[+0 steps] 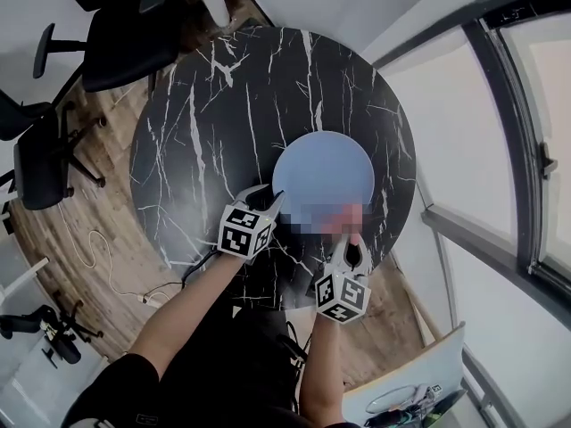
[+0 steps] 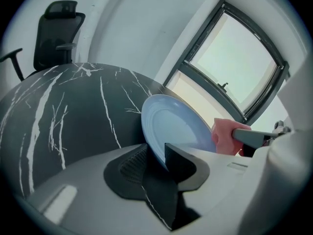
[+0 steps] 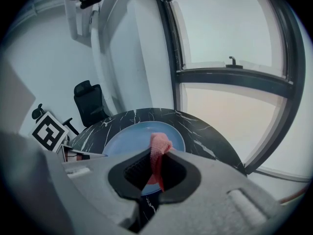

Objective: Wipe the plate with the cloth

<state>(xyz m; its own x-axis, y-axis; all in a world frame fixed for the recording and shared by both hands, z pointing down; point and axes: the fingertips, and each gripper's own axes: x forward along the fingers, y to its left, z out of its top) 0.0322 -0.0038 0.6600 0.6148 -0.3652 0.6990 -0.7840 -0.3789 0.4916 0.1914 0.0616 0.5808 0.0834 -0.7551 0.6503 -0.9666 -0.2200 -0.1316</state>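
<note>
A light blue plate point(image 1: 321, 172) lies flat on the round black marble table point(image 1: 223, 114), towards its window side. My left gripper point(image 1: 272, 205) is at the plate's near left rim. In the left gripper view the plate point(image 2: 176, 126) has its rim between the open jaws of that gripper point(image 2: 156, 160), close to the right jaw, with a gap on the left. My right gripper point(image 1: 351, 239) is at the near right rim, shut on a pink cloth point(image 3: 159, 148). The cloth point(image 2: 224, 136) hangs just above the plate point(image 3: 127, 138).
The plate is near the table's window-side edge, beside a large window point(image 1: 482, 150). Black office chairs point(image 1: 45, 159) stand on the wooden floor past the table's far left. A cable point(image 1: 98, 257) lies on the floor. A white panel point(image 1: 419, 382) is at the lower right.
</note>
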